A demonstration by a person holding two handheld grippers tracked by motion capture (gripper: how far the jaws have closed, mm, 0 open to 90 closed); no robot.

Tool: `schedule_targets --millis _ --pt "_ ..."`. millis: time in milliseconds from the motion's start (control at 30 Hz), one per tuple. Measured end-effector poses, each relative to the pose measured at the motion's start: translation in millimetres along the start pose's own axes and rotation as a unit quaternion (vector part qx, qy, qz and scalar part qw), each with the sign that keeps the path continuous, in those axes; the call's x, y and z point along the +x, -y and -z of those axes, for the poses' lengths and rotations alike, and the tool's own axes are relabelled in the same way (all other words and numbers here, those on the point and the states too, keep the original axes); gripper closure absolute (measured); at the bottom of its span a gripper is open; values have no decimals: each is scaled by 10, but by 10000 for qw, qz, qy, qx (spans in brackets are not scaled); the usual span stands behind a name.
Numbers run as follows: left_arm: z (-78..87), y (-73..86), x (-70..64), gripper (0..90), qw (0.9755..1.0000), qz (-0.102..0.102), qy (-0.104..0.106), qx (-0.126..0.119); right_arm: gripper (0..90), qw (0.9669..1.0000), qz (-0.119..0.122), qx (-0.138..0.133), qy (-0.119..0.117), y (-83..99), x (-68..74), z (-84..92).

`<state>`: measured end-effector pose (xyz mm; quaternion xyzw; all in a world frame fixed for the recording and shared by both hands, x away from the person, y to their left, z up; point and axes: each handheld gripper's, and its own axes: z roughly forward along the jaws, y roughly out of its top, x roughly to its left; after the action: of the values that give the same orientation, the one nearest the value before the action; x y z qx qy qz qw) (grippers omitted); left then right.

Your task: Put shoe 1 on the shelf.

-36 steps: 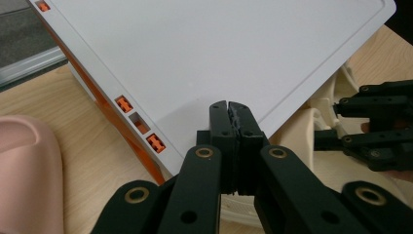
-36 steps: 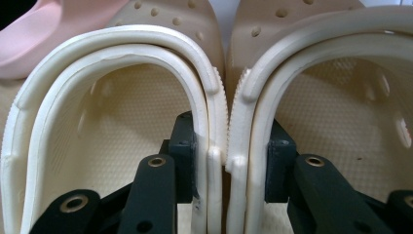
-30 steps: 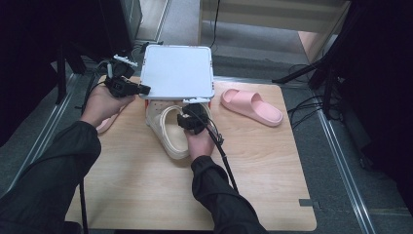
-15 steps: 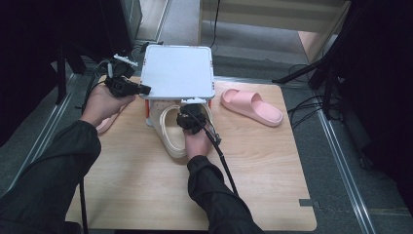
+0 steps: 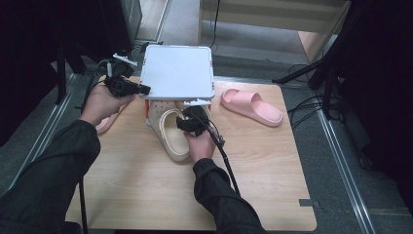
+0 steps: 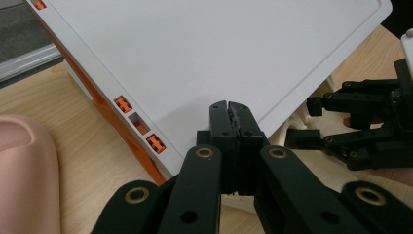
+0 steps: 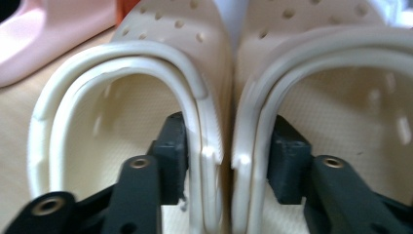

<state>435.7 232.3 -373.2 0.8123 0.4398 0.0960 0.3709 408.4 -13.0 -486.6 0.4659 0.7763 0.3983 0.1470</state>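
Bench (image 5: 272,175) of pale wood carries a white flat-lidded plastic box with orange latches (image 5: 178,72), its lid tilted up. Pair of cream perforated rubber clogs (image 5: 171,129) lies just ahead of the right hand-held gripper (image 5: 187,120), long axes running away from it toward the box, toes under the raised lid. Right jaws clench the two touching inner walls, one jaw inside each clog (image 7: 209,146). Left hand-held gripper (image 6: 229,109) is closed at the lid's near edge; whether it pinches that edge, cannot tell. Right hand is nearer the clogs.
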Motion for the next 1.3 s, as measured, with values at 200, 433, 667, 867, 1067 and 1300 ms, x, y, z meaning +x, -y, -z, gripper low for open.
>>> schedule_targets --millis 200,433,667,867,1067,1300 --pt "-1 -2 4 896 10000 36 20 4 555 9998 8 68 -169 11 -64 138" --pt "1 -8 -3 896 10000 34 -2 34 684 9990 209 12 -398 86 -88 388" --pt "-1 -10 -5 896 10000 53 -2 39 857 9967 536 4 -603 218 -38 595" --pt "-2 -8 0 896 10000 52 -2 22 900 9920 843 14 -944 391 89 700" --pt "-1 -15 -3 897 10000 26 -9 58 900 9886 915 -5 -1195 565 112 741" --pt "-2 -20 -13 897 10000 0 -44 70 900 9826 1091 147 -1495 788 74 790"
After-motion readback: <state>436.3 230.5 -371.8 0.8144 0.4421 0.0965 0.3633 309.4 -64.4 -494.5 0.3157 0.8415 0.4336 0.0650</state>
